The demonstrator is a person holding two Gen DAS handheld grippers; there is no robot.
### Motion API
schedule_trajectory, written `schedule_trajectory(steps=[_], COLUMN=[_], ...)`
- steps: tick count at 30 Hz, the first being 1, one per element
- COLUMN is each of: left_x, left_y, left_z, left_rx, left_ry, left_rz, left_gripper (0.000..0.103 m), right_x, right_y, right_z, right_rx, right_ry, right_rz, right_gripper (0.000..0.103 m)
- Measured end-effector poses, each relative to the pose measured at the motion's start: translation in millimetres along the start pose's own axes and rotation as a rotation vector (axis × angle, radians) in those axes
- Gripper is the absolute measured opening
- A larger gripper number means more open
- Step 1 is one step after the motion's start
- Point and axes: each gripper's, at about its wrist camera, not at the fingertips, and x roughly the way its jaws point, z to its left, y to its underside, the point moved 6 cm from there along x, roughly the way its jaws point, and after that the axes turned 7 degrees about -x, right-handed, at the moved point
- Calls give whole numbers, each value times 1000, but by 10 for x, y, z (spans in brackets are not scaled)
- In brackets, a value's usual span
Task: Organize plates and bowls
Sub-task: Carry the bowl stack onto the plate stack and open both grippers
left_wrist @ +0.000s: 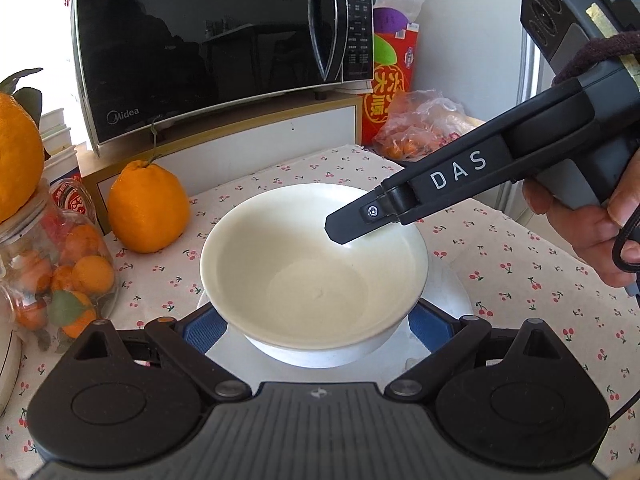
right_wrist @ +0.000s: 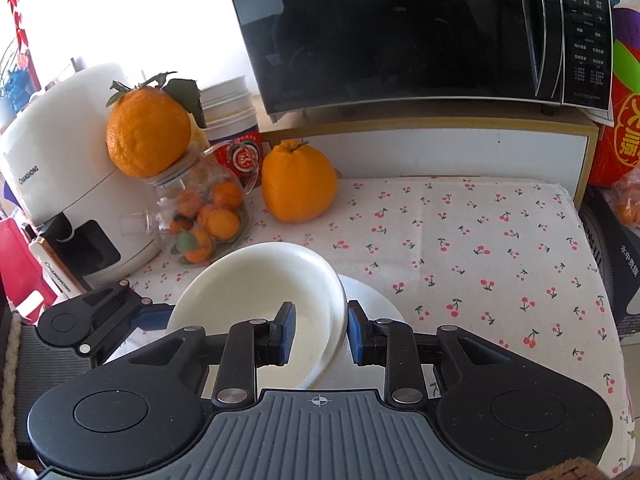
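Note:
A white bowl [left_wrist: 312, 268] sits on a white plate [left_wrist: 452, 300] on the cherry-print cloth. My left gripper [left_wrist: 316, 330] is open, its blue pads on either side of the bowl's near part, apart from it as far as I can tell. My right gripper [right_wrist: 320, 332] straddles the bowl's [right_wrist: 260, 284] right rim, one pad inside and one outside, with a gap showing on both sides. In the left wrist view the right gripper's fingers [left_wrist: 360, 220] reach over the bowl's far right rim. The plate [right_wrist: 372, 300] shows under the bowl.
A black microwave [left_wrist: 208, 40] stands on a white shelf at the back. A large orange [left_wrist: 148, 208] and a glass jar [left_wrist: 52, 272] of small oranges sit at the left. A white appliance [right_wrist: 64, 184] is farther left. A bag of oranges [left_wrist: 424, 124] lies at the back right.

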Motion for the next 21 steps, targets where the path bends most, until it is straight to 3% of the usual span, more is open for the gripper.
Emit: schedule_trajectory(steps=[21], left_x=[78], left_y=[3], left_z=[-46], left_rx=[-8], left_ry=[16], left_rz=[21], left_gripper=[97], right_x=[65], right_y=[101], right_z=[-108], right_rx=[26], right_ry=[-13], right_rz=[44], right_gripper=[29])
